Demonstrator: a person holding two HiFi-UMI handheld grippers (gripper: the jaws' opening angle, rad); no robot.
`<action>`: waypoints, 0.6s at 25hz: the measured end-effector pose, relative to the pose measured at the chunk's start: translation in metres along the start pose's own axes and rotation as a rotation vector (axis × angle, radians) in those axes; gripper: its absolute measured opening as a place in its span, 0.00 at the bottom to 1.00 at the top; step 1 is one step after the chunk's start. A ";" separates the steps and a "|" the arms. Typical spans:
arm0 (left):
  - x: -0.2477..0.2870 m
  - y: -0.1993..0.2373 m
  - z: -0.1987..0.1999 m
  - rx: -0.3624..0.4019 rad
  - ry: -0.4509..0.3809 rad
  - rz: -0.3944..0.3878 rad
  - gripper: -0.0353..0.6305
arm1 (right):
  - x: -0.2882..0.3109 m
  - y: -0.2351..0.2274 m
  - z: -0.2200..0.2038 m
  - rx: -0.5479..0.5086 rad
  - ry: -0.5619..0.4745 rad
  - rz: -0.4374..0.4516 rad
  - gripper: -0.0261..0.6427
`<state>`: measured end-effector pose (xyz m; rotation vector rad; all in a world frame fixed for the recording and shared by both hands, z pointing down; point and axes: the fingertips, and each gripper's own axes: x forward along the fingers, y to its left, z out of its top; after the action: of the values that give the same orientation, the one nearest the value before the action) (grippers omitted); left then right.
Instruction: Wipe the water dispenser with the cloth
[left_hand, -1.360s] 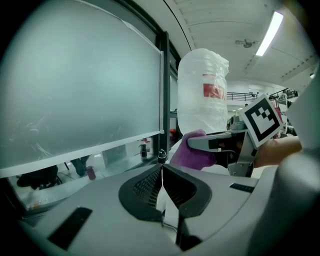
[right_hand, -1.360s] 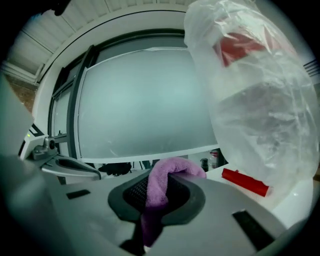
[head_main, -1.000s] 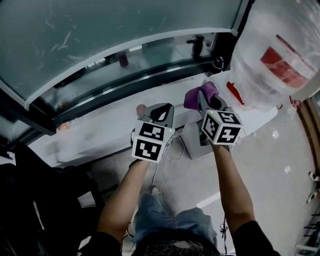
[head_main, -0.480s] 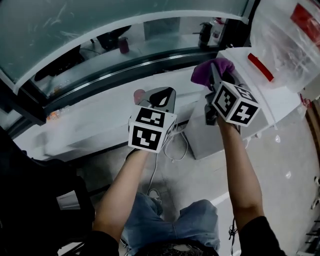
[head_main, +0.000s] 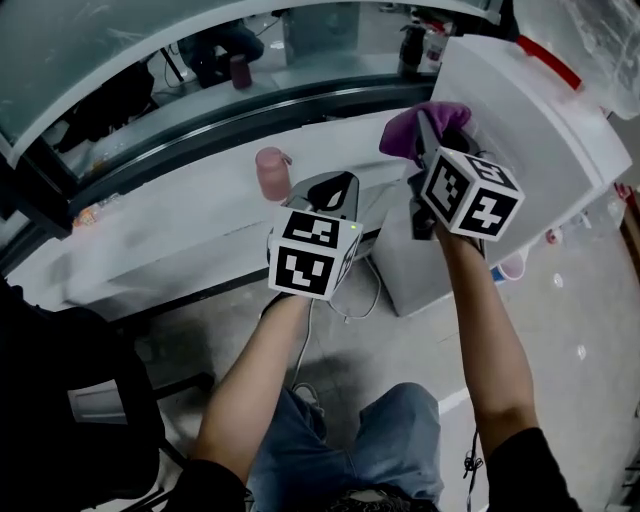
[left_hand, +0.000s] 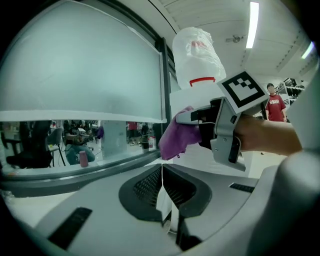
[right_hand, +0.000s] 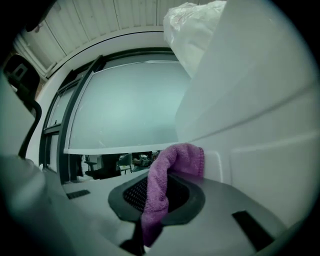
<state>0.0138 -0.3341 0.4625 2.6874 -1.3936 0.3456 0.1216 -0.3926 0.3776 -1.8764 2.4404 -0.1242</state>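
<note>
The water dispenser (head_main: 530, 130) is a white box with a red band under its clear bottle (head_main: 605, 30). A purple cloth (head_main: 425, 125) is bunched at its left face, with my right gripper (head_main: 428, 140) shut on it. In the right gripper view the cloth (right_hand: 162, 195) hangs from the jaws right beside the dispenser's white wall (right_hand: 260, 125); I cannot tell if they touch. My left gripper (head_main: 335, 192) hovers left of it, jaws together on nothing (left_hand: 162, 172). The left gripper view shows the right gripper (left_hand: 225, 130), its cloth (left_hand: 175, 137) and the bottle (left_hand: 197, 50).
A pink cup (head_main: 271, 172) stands on the white ledge (head_main: 180, 235) under the large window (head_main: 90, 40). A grey cabinet (head_main: 400, 265) with a loose cable (head_main: 350, 300) sits below the dispenser. A black chair (head_main: 70, 400) is at the lower left.
The right gripper has carried the cloth up along the dispenser's left face. The head view has tipped, so the cup and dispenser top show more. The left gripper has barely moved.
</note>
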 end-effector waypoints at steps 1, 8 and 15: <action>0.003 -0.001 -0.009 -0.002 0.000 -0.001 0.09 | 0.000 0.001 -0.008 -0.010 0.004 0.000 0.10; 0.017 -0.008 -0.061 -0.009 0.004 -0.004 0.09 | -0.001 0.006 -0.073 -0.043 0.032 0.014 0.10; 0.021 -0.013 -0.095 -0.009 0.008 -0.008 0.09 | -0.006 -0.001 -0.142 -0.015 0.079 0.002 0.10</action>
<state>0.0212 -0.3253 0.5601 2.6810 -1.3784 0.3481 0.1103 -0.3833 0.5187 -1.9108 2.5009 -0.1840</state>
